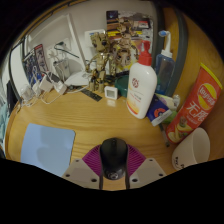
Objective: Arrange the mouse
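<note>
A black computer mouse (113,157) sits between my two fingers, its rear end towards the camera. The magenta pads (92,160) press against both of its sides. My gripper (113,166) is shut on the mouse and holds it over the wooden desk (95,122). A light blue mouse mat (47,148) lies flat on the desk to the left of the fingers, apart from the mouse. I cannot tell whether the mouse touches the desk.
Ahead to the right stand a white lotion bottle with an orange band (142,90), a clear spray bottle (165,60), a red and yellow crisp bag (197,105) and a white cup (192,148). A wooden model (104,62), a small white device (110,94) and cables crowd the back.
</note>
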Action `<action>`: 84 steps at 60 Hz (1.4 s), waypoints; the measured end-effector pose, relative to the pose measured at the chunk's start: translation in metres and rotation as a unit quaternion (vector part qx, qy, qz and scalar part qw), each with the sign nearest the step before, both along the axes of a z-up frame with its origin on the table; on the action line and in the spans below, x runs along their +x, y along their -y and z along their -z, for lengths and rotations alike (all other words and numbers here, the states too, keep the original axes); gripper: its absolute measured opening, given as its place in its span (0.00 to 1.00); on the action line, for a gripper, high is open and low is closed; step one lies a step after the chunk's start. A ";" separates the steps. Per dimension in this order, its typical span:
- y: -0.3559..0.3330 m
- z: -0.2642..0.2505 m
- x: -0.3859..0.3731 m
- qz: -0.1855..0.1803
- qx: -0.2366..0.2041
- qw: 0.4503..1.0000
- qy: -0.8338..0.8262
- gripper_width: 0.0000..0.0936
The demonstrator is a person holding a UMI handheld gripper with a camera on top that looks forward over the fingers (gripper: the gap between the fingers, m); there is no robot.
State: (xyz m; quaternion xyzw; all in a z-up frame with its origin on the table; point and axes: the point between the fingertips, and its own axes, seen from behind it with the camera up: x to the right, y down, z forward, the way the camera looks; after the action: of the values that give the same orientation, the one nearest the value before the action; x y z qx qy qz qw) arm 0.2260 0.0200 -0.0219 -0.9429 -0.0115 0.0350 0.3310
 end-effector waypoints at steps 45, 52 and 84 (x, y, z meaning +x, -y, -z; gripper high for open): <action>-0.021 -0.208 -0.178 0.006 0.148 0.989 -0.017 0.31; -0.002 -0.144 -0.216 -0.017 0.101 0.995 -0.015 0.32; 0.039 -0.010 -0.240 -0.030 0.010 0.999 -0.002 0.46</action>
State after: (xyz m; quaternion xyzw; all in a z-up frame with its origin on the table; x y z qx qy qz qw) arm -0.0144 -0.0188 -0.0121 -0.9388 -0.0394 0.0469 0.3390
